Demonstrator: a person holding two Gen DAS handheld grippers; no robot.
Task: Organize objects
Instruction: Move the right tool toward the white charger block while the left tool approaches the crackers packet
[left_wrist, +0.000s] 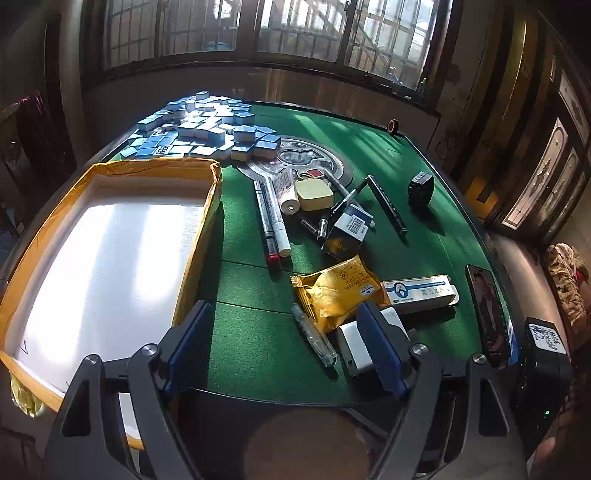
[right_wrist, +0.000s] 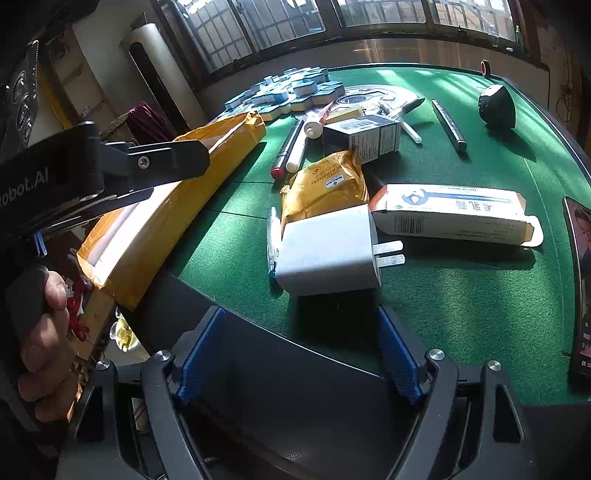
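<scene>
My left gripper (left_wrist: 286, 347) stands open over the near edge of the green table (left_wrist: 258, 354), with only felt between its blue pads. Its right finger (left_wrist: 380, 350) partly hides a white plug charger (left_wrist: 354, 349). Just beyond lie a clear pen (left_wrist: 314, 334), a yellow cracker packet (left_wrist: 336, 291) and a long white box (left_wrist: 419, 291). My right gripper (right_wrist: 301, 354) is open too, short of the table edge, with the charger (right_wrist: 328, 251) straight ahead. An open yellow-taped carton (left_wrist: 107, 251) with a white inside sits at the left.
Markers (left_wrist: 271, 218), a tube (left_wrist: 286, 188), a cream case (left_wrist: 314, 194), a dark box (left_wrist: 347, 229) and a black pen (left_wrist: 388, 205) are piled mid-table. Blue mahjong tiles (left_wrist: 207, 125) cover the far left. A phone (left_wrist: 487, 314) lies at the right edge.
</scene>
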